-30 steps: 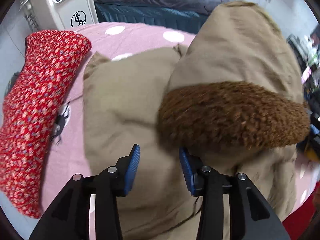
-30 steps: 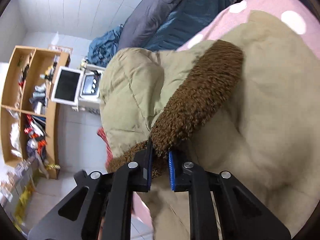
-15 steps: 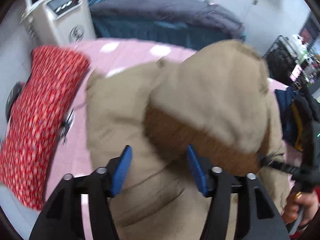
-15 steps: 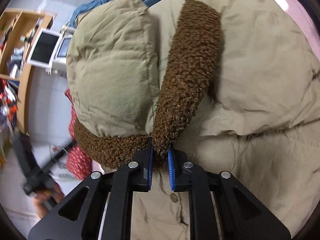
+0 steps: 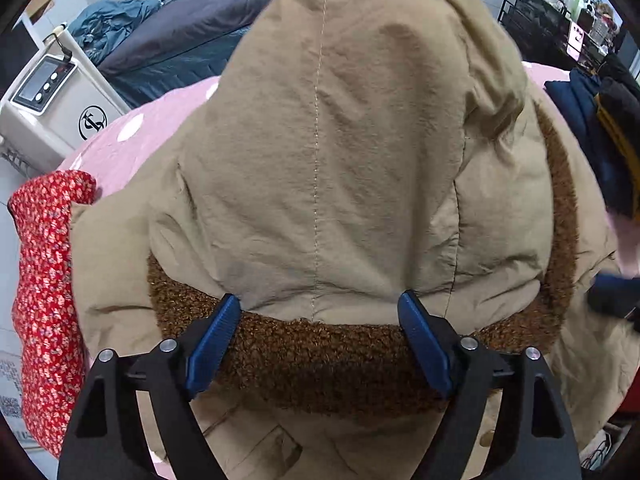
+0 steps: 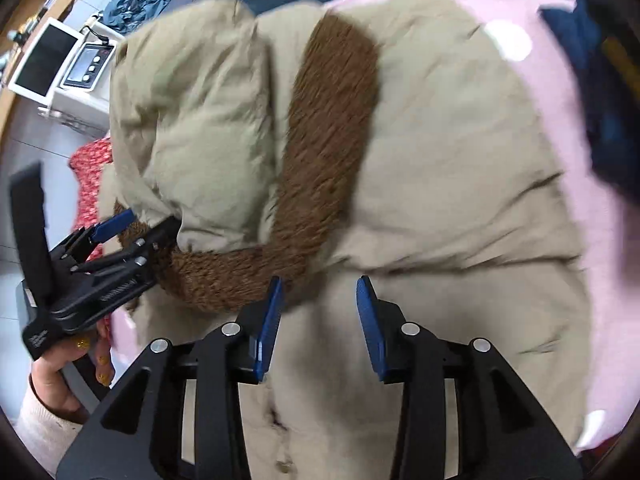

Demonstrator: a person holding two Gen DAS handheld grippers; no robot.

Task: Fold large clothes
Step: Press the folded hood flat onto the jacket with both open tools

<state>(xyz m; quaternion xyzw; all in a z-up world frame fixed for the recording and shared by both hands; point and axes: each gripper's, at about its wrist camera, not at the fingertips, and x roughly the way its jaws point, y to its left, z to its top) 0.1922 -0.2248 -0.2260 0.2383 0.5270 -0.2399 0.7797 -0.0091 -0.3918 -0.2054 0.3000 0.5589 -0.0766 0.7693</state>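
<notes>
Folded forward since the earlier frames, the hood [image 5: 328, 152] now lies flat on the body of the tan coat [image 5: 120, 248], and both grippers have let go of its trim.

From the left wrist, the left gripper [image 5: 320, 336] hovers over the brown fleece trim [image 5: 320, 360] at the hood's near edge. Its jaws are opening, straddling the trim without pressing it. A red floral garment [image 5: 44, 280] lies left of the hood, and the pink dotted bedspread [image 5: 120, 140] shows beyond it, with a grey appliance [image 5: 52, 104] further off.

From the right wrist, the right gripper [image 6: 318, 320] sits just below the hood's trim; its jaws are opening too, with only coat fabric beneath them and nothing grasped. The left gripper shows at the hood's left edge, held by a hand [image 6: 60, 384].

The coat lies spread on the bed. To do the step well, both grippers should probably lift clear straight up so the trim is not dragged and the hood stays flat, then move to the coat's outer edges for the next fold.
</notes>
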